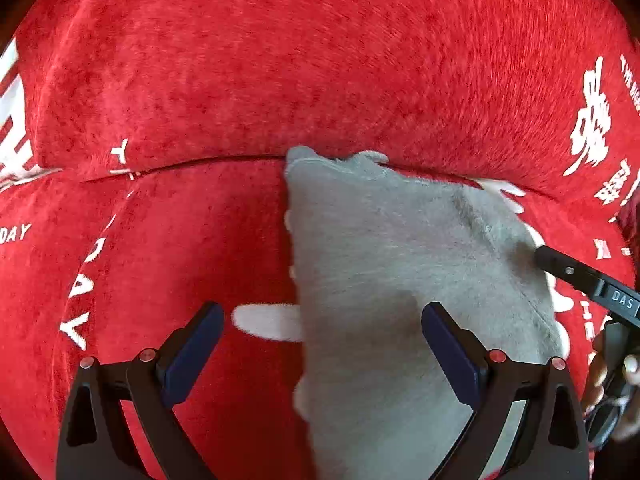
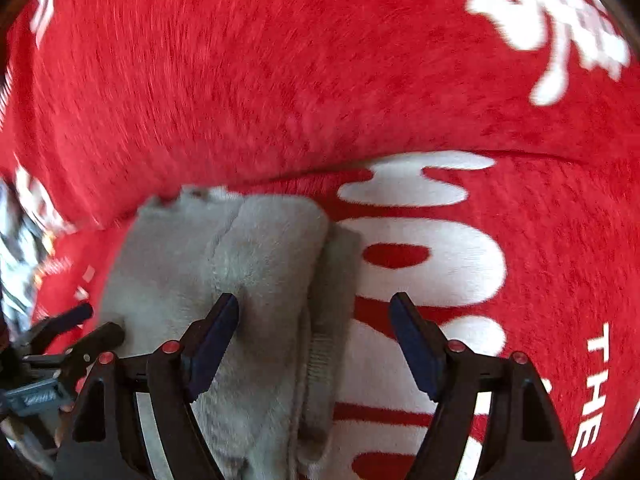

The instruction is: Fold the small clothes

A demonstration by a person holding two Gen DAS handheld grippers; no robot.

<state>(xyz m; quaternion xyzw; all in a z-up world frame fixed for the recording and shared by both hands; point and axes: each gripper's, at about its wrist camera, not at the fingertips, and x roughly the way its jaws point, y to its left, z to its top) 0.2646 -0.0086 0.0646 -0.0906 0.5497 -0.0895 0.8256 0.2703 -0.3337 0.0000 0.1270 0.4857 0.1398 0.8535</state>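
A small grey fleece garment (image 1: pixel 392 264) lies folded on a red plush sofa seat (image 1: pixel 192 240). It also shows in the right wrist view (image 2: pixel 224 264), with a ribbed cuff (image 2: pixel 320 364) along its right edge. My left gripper (image 1: pixel 322 324) is open and empty, straddling the garment's left edge. My right gripper (image 2: pixel 314 316) is open and empty over the garment's right edge. Its finger (image 1: pixel 568 270) shows at the garment's right side in the left wrist view. The left gripper's fingers (image 2: pixel 96 332) show at the garment's left side in the right wrist view.
The red sofa backrest (image 1: pixel 320 60) rises just behind the garment, with a seam where it meets the seat. White letters (image 2: pixel 424 248) are printed on the red cover. A hand (image 1: pixel 616 376) holds the right gripper at the far right.
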